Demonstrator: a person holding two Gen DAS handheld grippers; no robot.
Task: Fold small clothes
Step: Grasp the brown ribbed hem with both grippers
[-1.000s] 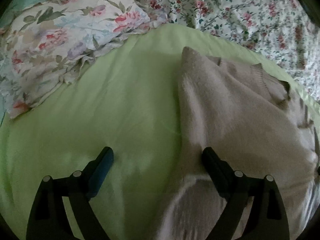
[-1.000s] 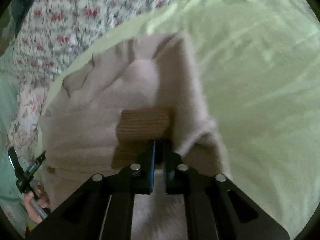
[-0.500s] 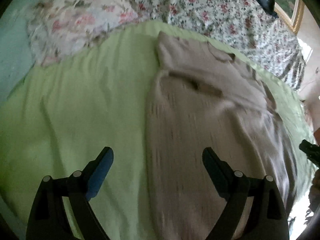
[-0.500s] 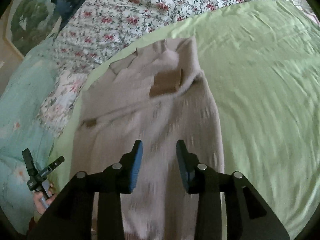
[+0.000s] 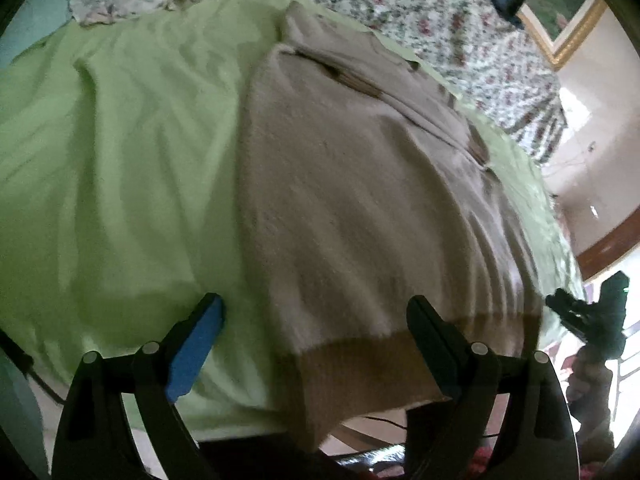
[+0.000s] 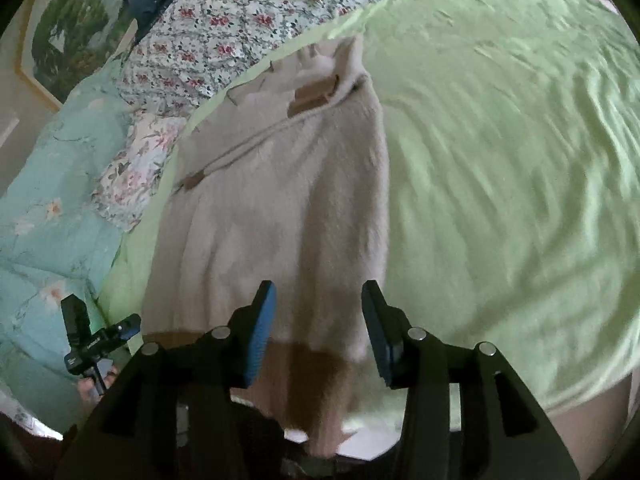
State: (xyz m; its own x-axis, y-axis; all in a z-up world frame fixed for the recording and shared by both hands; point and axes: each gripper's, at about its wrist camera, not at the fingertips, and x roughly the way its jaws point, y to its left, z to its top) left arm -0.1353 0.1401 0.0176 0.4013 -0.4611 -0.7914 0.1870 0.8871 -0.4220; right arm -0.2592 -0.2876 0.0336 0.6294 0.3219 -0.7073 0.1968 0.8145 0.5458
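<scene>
While both claws hang free: nothing is pinched, sweater lies on the bed with sleeves folded in.

Left wrist view:
- left gripper (image 5: 316,328): jaws spread wide, empty, hovering over the hem end.
- sweater (image 5: 360,184): beige knit, long narrow shape on the green sheet (image 5: 120,160); one side edge runs between the jaws.
- hem (image 5: 360,368): darker ribbed band, drooping over the near bed edge.
- cuff (image 5: 356,80): brown ribbed bit lying across the chest, far end.
- background: floral quilt (image 5: 440,20) beyond the sheet; other tool seen at right edge.

Right wrist view:
- right gripper (image 6: 318,320): jaws parted, moderate gap, holding nothing, above the hem end.
- sweater (image 6: 280,208): same garment, collar end far, hem near and hanging off.
- cuff (image 6: 312,98): on top near the collar.
- pillow (image 6: 132,168): floral, left of the sweater; teal blanket (image 6: 52,200) beside it.

Step (judged): sleeves in, lengthwise fold pending.
Next move (judged): each claw takes a hem corner, lifts, carries hem toward collar; grab both layers or the band slips.
</scene>
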